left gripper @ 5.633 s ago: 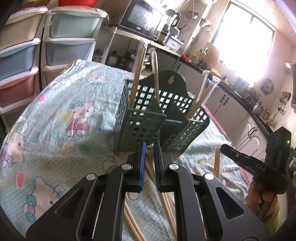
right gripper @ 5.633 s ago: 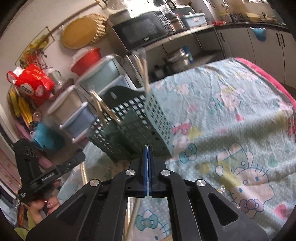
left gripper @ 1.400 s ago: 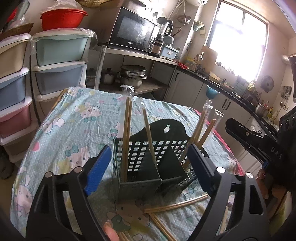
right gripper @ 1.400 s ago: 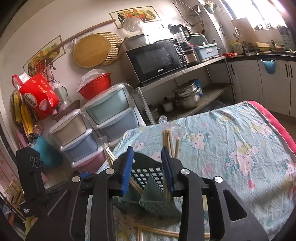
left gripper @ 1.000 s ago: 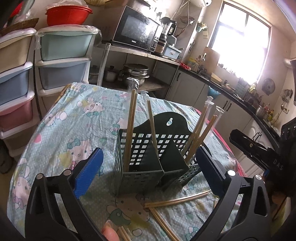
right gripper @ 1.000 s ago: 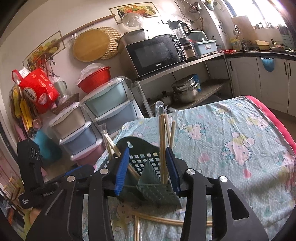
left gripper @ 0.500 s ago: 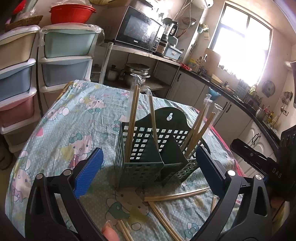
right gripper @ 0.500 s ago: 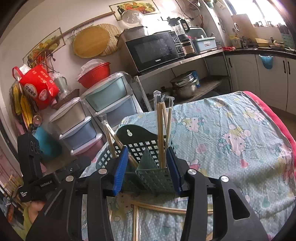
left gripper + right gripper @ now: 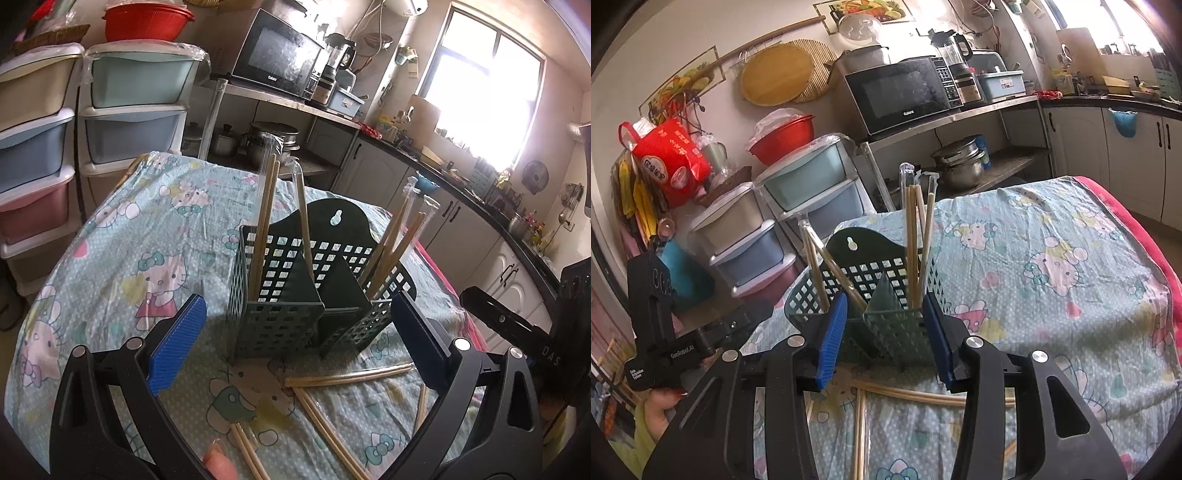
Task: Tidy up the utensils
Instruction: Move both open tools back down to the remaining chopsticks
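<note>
A dark green slotted utensil holder (image 9: 295, 295) stands on the table with wrapped wooden chopsticks (image 9: 264, 221) upright in its compartments; it also shows in the right wrist view (image 9: 886, 306). Several loose chopsticks (image 9: 347, 376) lie on the cloth in front of it, also seen in the right wrist view (image 9: 905, 397). My left gripper (image 9: 295, 350) is wide open and empty, just before the holder. My right gripper (image 9: 886, 339) is open and empty, close in front of the holder. The right gripper shows at the right of the left wrist view (image 9: 517, 325).
The table carries a teal Hello Kitty cloth (image 9: 147, 240) with a red edge (image 9: 1137, 229) on the right. Plastic drawer units (image 9: 122, 110) stand beyond the table's far side. A microwave shelf (image 9: 923, 110) and kitchen cabinets (image 9: 461, 221) lie behind.
Both grippers were shut low by the holder 5.6 s ago, then opened and rose. Over the last second both views have drifted slightly closer to the holder; the jaws stay open.
</note>
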Available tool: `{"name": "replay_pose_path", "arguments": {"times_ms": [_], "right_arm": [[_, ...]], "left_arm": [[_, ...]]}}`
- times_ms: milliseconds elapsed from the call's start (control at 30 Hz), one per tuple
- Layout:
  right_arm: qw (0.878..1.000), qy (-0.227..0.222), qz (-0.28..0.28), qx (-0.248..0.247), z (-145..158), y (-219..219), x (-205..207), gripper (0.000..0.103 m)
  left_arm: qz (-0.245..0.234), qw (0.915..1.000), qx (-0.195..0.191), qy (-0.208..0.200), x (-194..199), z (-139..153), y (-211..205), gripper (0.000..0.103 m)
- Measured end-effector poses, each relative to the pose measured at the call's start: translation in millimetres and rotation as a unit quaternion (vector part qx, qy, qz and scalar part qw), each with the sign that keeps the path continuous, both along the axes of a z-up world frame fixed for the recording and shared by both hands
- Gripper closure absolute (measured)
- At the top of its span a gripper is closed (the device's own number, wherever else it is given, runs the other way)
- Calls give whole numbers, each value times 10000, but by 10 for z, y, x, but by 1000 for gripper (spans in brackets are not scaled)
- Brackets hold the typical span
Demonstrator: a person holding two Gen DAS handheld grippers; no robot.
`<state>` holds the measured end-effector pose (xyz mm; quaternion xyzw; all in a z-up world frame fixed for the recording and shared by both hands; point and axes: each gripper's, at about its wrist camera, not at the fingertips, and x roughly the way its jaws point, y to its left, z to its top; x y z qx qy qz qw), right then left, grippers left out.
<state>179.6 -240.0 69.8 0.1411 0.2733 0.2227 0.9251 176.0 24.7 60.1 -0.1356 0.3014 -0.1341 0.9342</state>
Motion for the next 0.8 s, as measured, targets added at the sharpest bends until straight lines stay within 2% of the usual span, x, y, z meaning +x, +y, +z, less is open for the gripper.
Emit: {"name": "replay_pose_path", "arguments": {"times_ms": [800], "right_arm": [[9998,175,-29,-127,-145,-91,-226,62]], "left_arm": [[-97,9998,-27,188,-138,-145,-51,11]]}}
